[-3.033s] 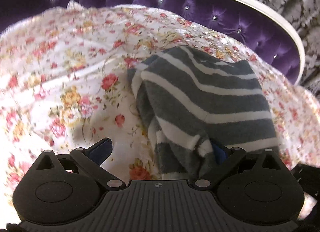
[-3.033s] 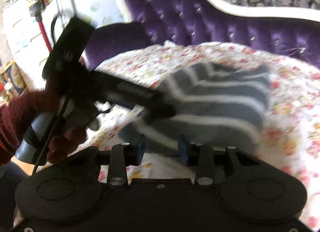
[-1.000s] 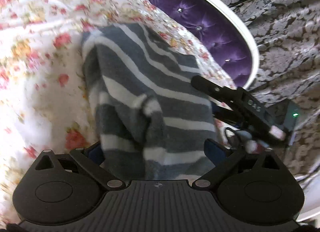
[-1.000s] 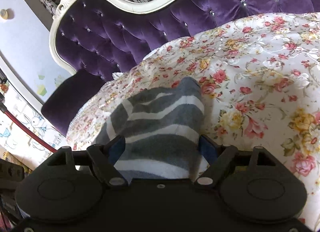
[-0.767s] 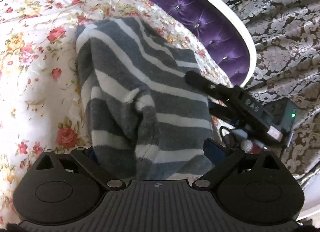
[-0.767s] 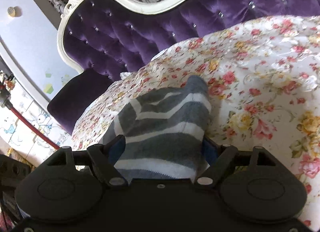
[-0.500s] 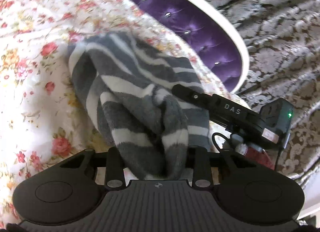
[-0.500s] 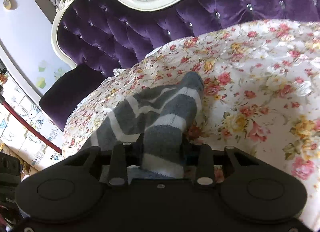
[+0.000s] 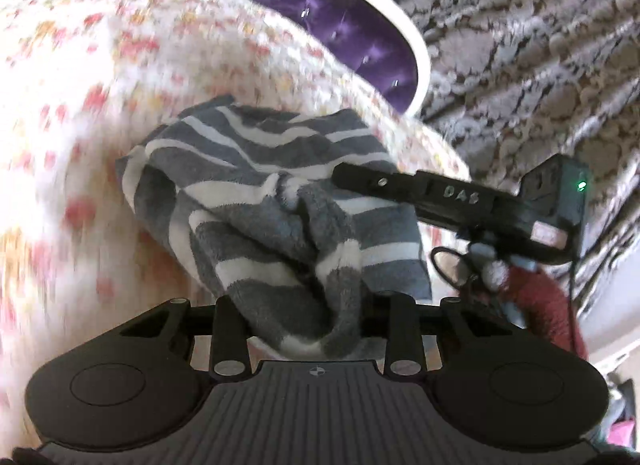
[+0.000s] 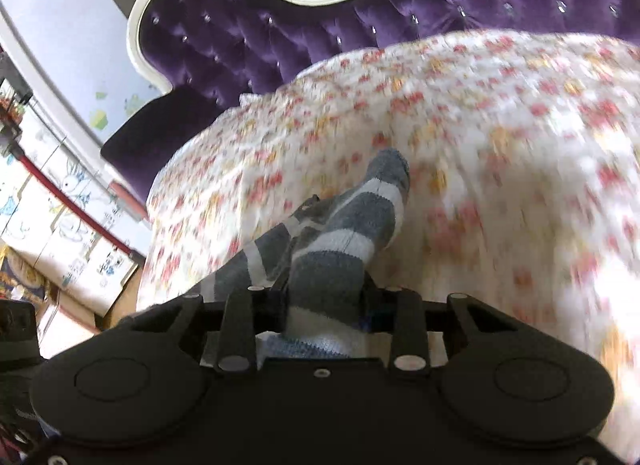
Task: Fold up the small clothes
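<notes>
A grey garment with white stripes [image 9: 256,201] hangs lifted above the floral bedspread [image 9: 60,113]. My left gripper [image 9: 308,305] is shut on one bunched edge of it. My right gripper [image 10: 324,297] is shut on another edge of the same garment [image 10: 352,225], which stretches away from it toward the bed. In the left wrist view the right gripper shows as a black bar [image 9: 440,197] reaching into the cloth from the right, held by a hand in a dark red sleeve [image 9: 536,297].
A purple tufted headboard with a white frame [image 10: 320,17] runs behind the bed. Patterned grey curtains [image 9: 520,45] hang behind it. White cabinets with cartoon drawings [image 10: 60,205] stand off the bed's left side.
Both grippers closed on the striped garment about half a second ago. They have since lifted it off the bedspread, and the views are blurred by the motion.
</notes>
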`<action>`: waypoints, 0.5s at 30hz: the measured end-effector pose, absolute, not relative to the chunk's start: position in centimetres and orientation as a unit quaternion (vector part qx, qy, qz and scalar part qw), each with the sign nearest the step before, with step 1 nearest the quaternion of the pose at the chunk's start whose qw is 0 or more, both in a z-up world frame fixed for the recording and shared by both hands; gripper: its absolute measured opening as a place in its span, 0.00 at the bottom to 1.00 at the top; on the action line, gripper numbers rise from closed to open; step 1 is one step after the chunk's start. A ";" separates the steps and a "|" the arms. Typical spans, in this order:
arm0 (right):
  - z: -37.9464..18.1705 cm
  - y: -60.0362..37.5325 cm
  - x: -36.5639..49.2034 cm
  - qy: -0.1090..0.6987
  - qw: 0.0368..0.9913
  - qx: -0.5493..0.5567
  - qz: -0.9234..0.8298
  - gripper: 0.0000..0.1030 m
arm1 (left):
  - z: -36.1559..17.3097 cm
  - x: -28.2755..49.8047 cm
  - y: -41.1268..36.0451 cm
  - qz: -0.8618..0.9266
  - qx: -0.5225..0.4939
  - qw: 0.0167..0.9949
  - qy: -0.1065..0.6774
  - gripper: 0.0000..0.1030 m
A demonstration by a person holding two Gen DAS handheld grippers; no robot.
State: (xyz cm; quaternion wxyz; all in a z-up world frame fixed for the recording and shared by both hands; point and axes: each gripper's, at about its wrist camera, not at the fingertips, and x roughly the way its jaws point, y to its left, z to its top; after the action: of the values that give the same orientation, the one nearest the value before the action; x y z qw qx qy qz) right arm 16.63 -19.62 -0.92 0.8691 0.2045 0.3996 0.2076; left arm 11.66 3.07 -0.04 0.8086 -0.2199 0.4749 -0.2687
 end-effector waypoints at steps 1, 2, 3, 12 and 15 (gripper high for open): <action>-1.2 -19.6 15.7 0.401 0.869 0.203 0.205 0.45 | -0.5 10.5 2.9 -0.263 -0.218 0.809 0.478 0.33; -1.8 -19.6 15.0 0.403 0.870 0.202 0.200 0.47 | -0.9 9.6 2.8 -0.256 -0.214 0.812 0.479 0.34; -2.3 -19.5 14.3 0.404 0.872 0.200 0.192 0.47 | -1.5 8.6 2.7 -0.241 -0.199 0.819 0.481 0.34; -2.5 -20.9 9.2 0.337 0.912 0.198 0.127 0.56 | -1.7 3.8 3.8 -0.154 -0.133 0.875 0.439 0.44; -1.9 -21.1 7.5 0.308 0.926 0.187 0.116 0.56 | -0.2 2.2 3.6 -0.134 -0.103 0.893 0.418 0.44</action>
State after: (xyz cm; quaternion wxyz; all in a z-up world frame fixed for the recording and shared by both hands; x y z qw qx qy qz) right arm 7.51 -21.05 -1.90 0.9256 0.1868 0.3082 0.1157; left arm 2.18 3.65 -0.24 0.8925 -0.1032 0.4180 -0.1344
